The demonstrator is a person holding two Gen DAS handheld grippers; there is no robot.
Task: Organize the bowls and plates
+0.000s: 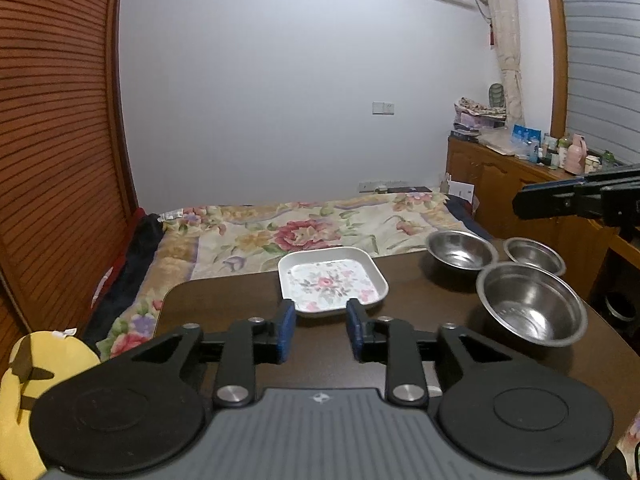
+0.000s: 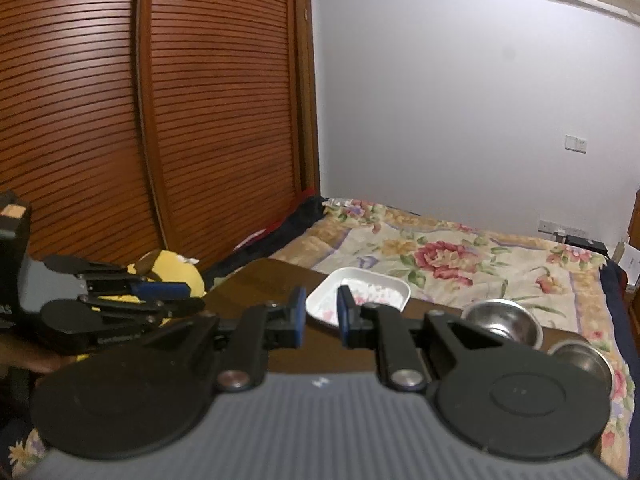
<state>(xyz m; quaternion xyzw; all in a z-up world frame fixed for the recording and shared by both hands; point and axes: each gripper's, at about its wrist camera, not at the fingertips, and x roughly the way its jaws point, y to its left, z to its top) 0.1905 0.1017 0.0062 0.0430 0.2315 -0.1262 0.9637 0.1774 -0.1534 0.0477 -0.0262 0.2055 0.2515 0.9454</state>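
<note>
Bedroom with white wall, slatted wooden wardrobe (image 1: 56, 140) at left, floral bed (image 1: 304, 228) behind a dark brown table (image 1: 240, 300). Landmark is the square floral plate (image 1: 333, 281), sitting flat near the table's far edge. Left of the plate, off the table, a yellow plush toy (image 1: 24, 392) lies by the bed. Left gripper (image 1: 321, 330) sits just in front of the plate, blue fingers (image 1: 286, 330) spread apart with nothing between them, not touching the plate. Right of the plate, three steel bowls stand upright and empty: far bowl (image 1: 460, 249) just right of it, small bowl (image 1: 534, 255) further right, big bowl (image 1: 531, 309) nearer the camera, rims close together. Right gripper (image 2: 321, 314) is above the table in front of the plate, fingers (image 2: 298, 316) with a narrow gap, holding nothing. Further right of the plate, a wooden cabinet (image 1: 500, 184) with cluttered bottles on top. Right wrist view is blurry.
</note>
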